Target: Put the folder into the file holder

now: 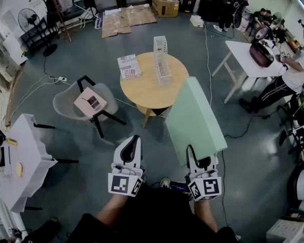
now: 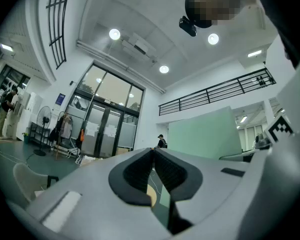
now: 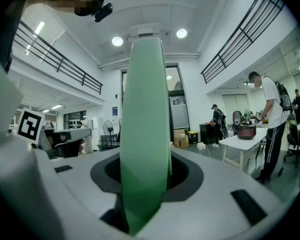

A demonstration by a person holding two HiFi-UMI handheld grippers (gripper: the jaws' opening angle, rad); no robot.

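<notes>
Though the right gripper [image 1: 200, 162] is clamped on the folder [image 1: 195, 116] and the left gripper [image 1: 131, 147] is closed empty, the file holder [image 1: 161, 59] stands well apart on the table [image 1: 137, 91].

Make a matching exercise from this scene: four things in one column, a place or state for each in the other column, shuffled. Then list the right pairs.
Things
1. folder
2. file holder
3. left gripper
4. pink box

Places or states
A. lying on the grey chair
B. standing on the round wooden table
C. jaws together, nothing between them
D. clamped in the right gripper

Pairs: 1-D, 2-B, 3-C, 4-A
</notes>
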